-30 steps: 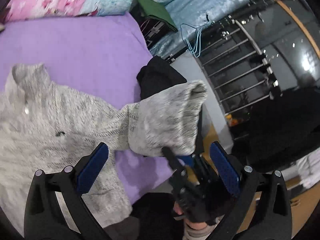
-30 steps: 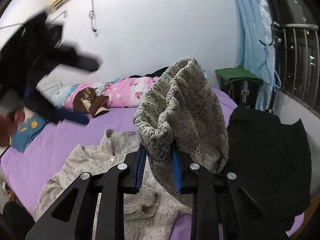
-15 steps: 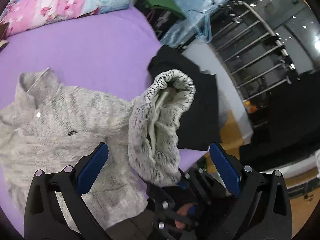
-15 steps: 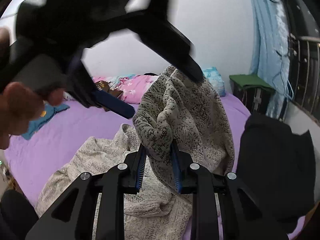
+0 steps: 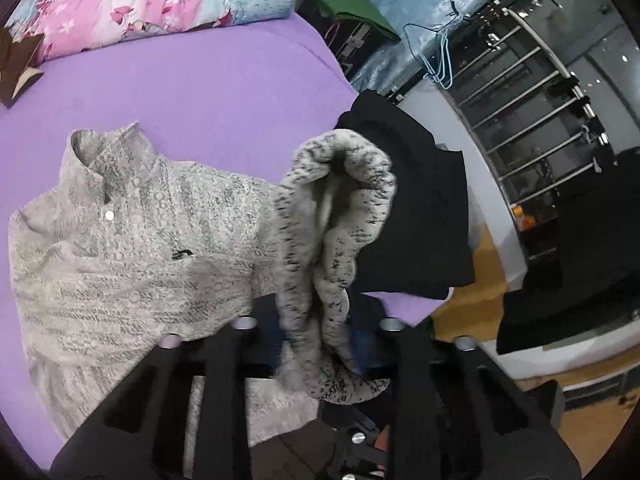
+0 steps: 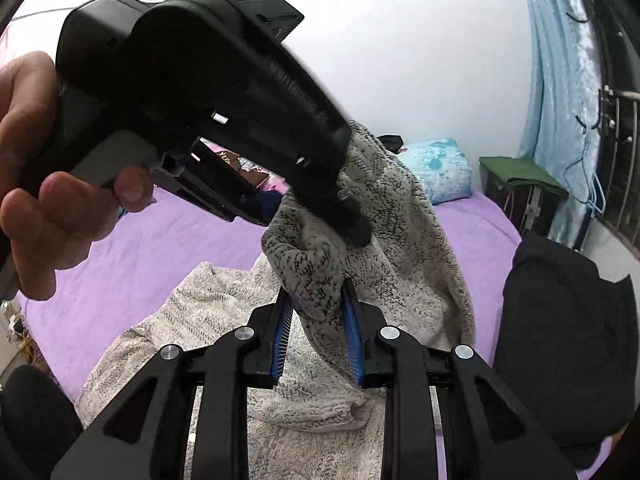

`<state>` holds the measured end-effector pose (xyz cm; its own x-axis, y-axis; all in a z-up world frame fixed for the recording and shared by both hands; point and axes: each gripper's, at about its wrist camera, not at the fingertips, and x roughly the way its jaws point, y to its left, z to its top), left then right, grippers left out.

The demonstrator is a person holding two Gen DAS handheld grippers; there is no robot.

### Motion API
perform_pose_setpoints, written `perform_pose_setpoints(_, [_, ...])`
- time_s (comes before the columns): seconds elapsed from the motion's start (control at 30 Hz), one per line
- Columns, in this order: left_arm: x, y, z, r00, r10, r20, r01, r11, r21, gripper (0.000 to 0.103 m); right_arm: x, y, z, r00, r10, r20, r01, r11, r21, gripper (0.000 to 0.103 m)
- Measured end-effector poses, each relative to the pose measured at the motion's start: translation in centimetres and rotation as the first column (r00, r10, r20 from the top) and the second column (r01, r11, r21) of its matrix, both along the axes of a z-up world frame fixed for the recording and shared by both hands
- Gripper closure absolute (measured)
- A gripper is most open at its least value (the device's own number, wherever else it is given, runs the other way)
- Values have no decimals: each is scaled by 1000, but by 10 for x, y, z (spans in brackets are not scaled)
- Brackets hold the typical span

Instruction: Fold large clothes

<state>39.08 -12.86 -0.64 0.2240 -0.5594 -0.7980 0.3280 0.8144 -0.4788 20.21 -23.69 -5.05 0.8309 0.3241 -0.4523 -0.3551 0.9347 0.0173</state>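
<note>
A grey speckled knit sweater [image 5: 132,248] lies flat on the purple bed [image 5: 200,92], collar toward the pillows. Its sleeve [image 5: 340,200] is lifted and bunched above the body. My left gripper [image 5: 318,336] has jaws that are closing, with the sleeve between its pads and pinched by them. In the right wrist view my right gripper [image 6: 316,320] is shut on a lower part of the same sleeve [image 6: 384,216]. There the left gripper [image 6: 352,224], held by a hand [image 6: 48,184], comes in from the upper left and bites the sleeve just above.
A black garment [image 5: 420,208] lies on the bed's right edge beside the sleeve. Pink and blue pillows [image 5: 140,12] line the far side. A green cloth on a stand [image 5: 344,4], blue hangers [image 5: 436,56] and a metal railing [image 5: 540,92] stand beyond the bed.
The left gripper's jaws went from wide open to closed on the lifted sleeve as it came in close above the right gripper. The right gripper carried the sleeve sideways over the sweater.
</note>
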Motion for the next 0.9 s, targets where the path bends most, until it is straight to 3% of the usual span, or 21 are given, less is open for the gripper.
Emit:
perform_pose_setpoints(0.07, [0,10,-6,1000,1,-13,-1,1000,-16,87,-1,6,-4,1000,16,-9,-16,1000,-7,75])
perform_pose_setpoints(0.13, [-2,22,-12,1000,-1,-29,0,999,-48,89,-4,8,-6,999,31,-15,-31,1000,4,63])
perform_pose_setpoints(0.17, [-3,29,-14,999,8,-34,-10,998,-58,89,-6,7,-6,999,42,-12,-42,999,24,41])
perform_pose_setpoints(0.2, [-3,40,-17,999,22,-40,-25,997,-68,89,-9,6,-6,999,50,-1,-49,998,45,27])
perform_pose_setpoints(0.37, [-4,86,-20,995,91,-37,-94,991,-98,89,-13,-5,-12,997,73,10,-73,993,93,23])
perform_pose_setpoints(0.5, [-9,133,-23,990,135,-28,-138,986,-98,89,-3,-26,-22,1000,21,-21,-18,992,127,19])
perform_pose_setpoints(0.9, [-15,254,-69,958,275,-84,-284,951,-125,89,48,-64,-82,982,-103,-159,108,994,23,19])
